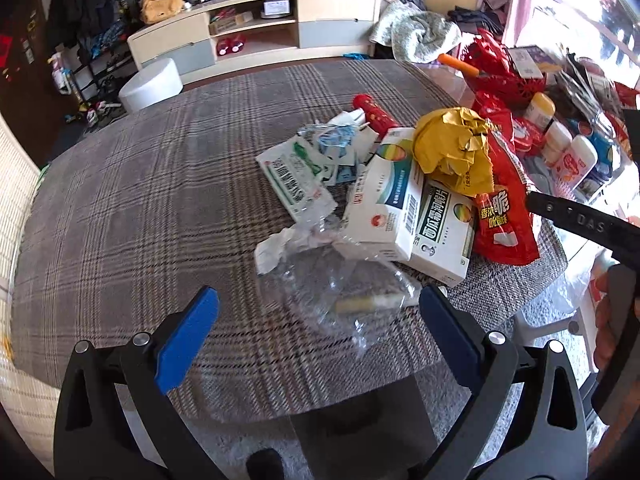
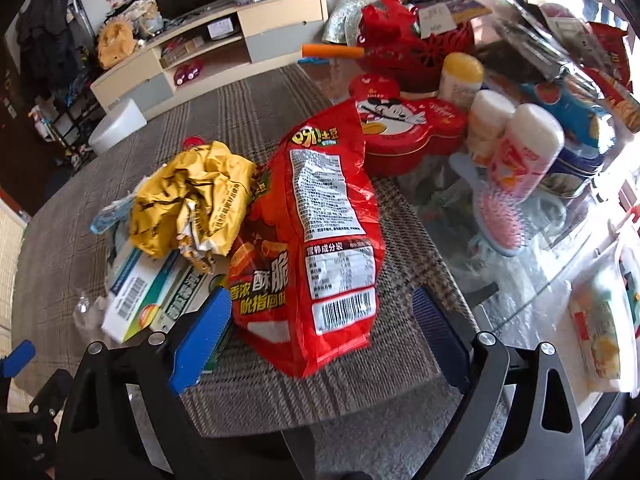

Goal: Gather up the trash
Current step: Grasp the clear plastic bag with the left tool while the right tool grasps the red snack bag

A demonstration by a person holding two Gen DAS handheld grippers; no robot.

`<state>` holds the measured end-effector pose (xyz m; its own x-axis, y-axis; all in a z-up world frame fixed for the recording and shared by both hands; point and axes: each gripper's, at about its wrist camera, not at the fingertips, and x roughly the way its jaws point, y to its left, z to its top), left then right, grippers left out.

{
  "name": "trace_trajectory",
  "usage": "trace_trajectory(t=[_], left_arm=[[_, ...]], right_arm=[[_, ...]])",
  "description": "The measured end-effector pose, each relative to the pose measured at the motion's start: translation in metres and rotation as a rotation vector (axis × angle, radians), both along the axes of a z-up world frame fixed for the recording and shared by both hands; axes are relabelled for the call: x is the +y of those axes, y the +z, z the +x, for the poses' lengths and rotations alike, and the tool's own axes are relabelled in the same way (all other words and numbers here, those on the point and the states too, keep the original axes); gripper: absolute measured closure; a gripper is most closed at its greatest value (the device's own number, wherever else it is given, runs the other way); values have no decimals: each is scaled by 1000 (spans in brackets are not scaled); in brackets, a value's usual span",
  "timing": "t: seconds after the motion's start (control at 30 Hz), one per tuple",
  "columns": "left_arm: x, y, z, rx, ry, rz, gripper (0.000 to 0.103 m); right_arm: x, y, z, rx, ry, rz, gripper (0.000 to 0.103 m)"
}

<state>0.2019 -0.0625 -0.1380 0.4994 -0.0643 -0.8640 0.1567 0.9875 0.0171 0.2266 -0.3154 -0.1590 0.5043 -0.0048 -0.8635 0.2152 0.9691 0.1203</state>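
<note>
A heap of trash is seen piled on the plaid-covered desk [image 1: 120, 208]. At its right side a red snack bag [image 2: 320, 248] is laid flat, printed back upward, its lower end reaching toward the near edge of the desk. A crumpled yellow wrapper [image 2: 192, 208] is rested just left of the bag, touching it and sitting on top of two white medicine boxes [image 1: 404, 216]. Further left, a white and green sachet [image 1: 296, 176] and some blue and white packets are spread, and a crumpled clear plastic wrapper [image 1: 332, 296] with a small tube inside is laid nearest the camera of the left wrist.

The right claw [image 2: 320, 340] is held released, its blue pads spread wide on either side of the lower end of the red snack bag; no pad is seen pressing on it. The left claw [image 1: 320, 328] is likewise held released, with the clear plastic wrapper lying between its spread pads, untouched as far as can be told.

Beyond the trash, a red tin [image 2: 404, 136] and white capped bottles [image 2: 516, 148] are stood on the glass part of the desk.
</note>
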Motion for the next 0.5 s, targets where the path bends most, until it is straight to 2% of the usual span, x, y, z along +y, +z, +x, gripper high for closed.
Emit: trace_trajectory(t=[0.17, 0.5], left_arm=[[-14, -13, 9, 27, -16, 10, 8], [-39, -41, 26, 21, -48, 70, 8]], right_arm=[[-3, -9, 9, 9, 2, 17, 10], [0, -22, 22, 12, 4, 58, 10]])
